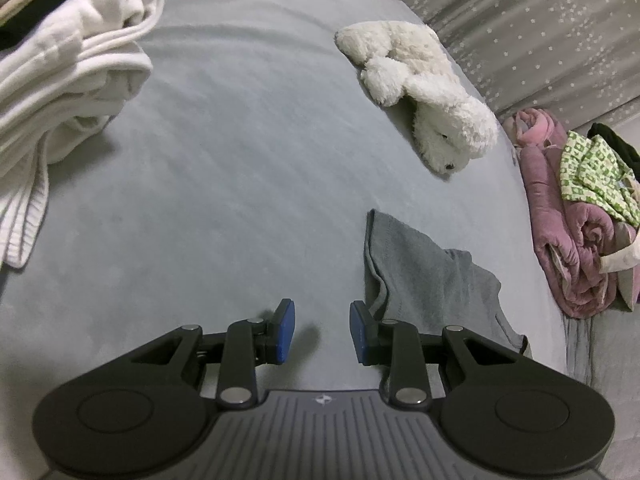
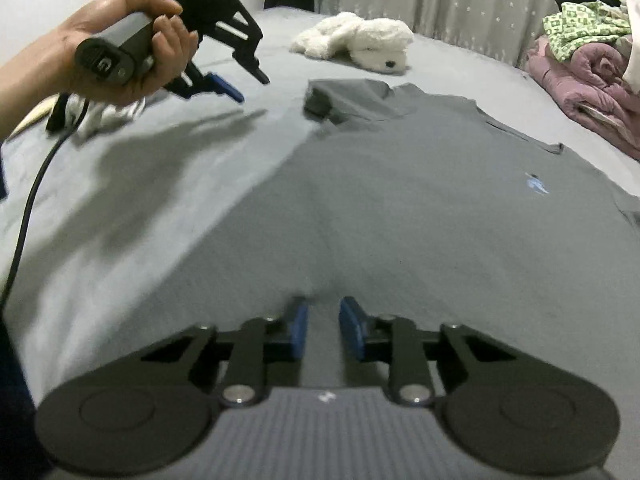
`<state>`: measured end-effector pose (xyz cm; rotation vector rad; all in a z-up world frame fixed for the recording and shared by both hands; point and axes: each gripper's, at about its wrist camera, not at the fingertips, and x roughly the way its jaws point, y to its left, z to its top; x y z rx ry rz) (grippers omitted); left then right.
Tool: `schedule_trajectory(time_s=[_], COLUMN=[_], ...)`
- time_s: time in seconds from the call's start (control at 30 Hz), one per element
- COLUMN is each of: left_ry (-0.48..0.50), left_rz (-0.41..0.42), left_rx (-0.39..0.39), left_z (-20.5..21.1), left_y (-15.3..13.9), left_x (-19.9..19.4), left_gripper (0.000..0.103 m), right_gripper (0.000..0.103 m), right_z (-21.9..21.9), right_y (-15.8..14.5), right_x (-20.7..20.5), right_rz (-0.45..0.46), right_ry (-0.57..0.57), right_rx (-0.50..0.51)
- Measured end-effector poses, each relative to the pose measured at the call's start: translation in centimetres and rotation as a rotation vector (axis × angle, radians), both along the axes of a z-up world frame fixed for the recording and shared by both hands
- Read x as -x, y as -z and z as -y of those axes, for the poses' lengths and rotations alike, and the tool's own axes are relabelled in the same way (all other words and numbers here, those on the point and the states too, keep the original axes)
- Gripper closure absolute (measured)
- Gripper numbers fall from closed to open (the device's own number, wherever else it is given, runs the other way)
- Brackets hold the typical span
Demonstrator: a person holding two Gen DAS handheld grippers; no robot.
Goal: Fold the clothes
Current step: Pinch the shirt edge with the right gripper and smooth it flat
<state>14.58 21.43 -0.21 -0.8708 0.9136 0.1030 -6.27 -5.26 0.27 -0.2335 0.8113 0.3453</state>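
A grey T-shirt (image 2: 400, 200) lies spread flat on the light grey bed sheet (image 2: 120, 240), with one sleeve folded in at the far side. My right gripper (image 2: 323, 328) is low over the shirt near its near edge. Its blue pads stand a narrow gap apart and the cloth puckers at the fingertips; I see no firm pinch. In the left wrist view the shirt's sleeve (image 1: 420, 280) lies just right of my left gripper (image 1: 322, 330), which is open over bare sheet with nothing between its pads. A hand (image 2: 120, 40) holds that left gripper (image 2: 248, 85) above the sheet at the far left.
A white plush dog (image 1: 420, 92) lies beyond the shirt. Rumpled white garments (image 1: 72, 72) sit at the far left. A pink blanket (image 1: 572, 248) with a green patterned cloth (image 1: 588, 172) is heaped at the right edge. A star-print curtain (image 1: 540, 32) hangs behind. A black cable (image 2: 28, 208) trails on the left.
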Motion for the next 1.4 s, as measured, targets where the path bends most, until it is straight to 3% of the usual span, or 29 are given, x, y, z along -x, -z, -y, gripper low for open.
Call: schedule_trajectory(time_s=[0.17, 0.37, 0.53, 0.63, 0.73, 0.83, 0.9, 1.0, 1.27, 1.4], left_ry=[-0.015, -0.013, -0.012, -0.016, -0.018, -0.019, -0.014, -0.002, 0.024, 0.051], left_rz=[0.000, 0.005, 0.006, 0.004, 0.005, 0.011, 0.010, 0.009, 0.000, 0.003], left_rx=[0.014, 0.020, 0.014, 0.012, 0.010, 0.005, 0.001, -0.010, -0.053, -0.075], left_z=[-0.4, -0.4, -0.6, -0.7, -0.8, -0.7, -0.6, -0.3, 0.5, 1.3], left_y=[0.1, -0.1, -0.1, 0.0, -0.1, -0.2, -0.2, -0.2, -0.2, -0.3], left_x=[0.0, 0.0, 0.0, 0.0, 0.2, 0.2, 0.0, -0.1, -0.2, -0.1], left_gripper=[0.075, 0.075, 0.075, 0.075, 0.075, 0.075, 0.075, 0.075, 0.075, 0.075], right_gripper=[0.086, 0.097, 0.097, 0.097, 0.095, 0.092, 0.087, 0.086, 0.086, 0.086], right_z=[-2.5, -4.0, -5.1, -4.8, -3.9, -1.8, -1.1, -1.1, -2.7, 0.2], right_y=[0.1, 0.8, 0.8, 0.6, 0.1, -0.5, -0.5, 0.6, 0.6, -0.4], right_x=[-0.9, -0.6, -0.3, -0.6, -1.0, -1.1, -0.8, -0.3, 2.8, 3.0], right_rz=[0.017, 0.029, 0.033, -0.011, 0.012, 0.001, 0.017, -0.003, 0.005, -0.007], right_ry=[-0.048, -0.090, -0.131, -0.168, -0.106, -0.051, -0.035, -0.043, -0.142, -0.066], right_rx=[-0.030, -0.057, -0.065, -0.138, -0.155, -0.252, -0.242, -0.190, -0.224, -0.338])
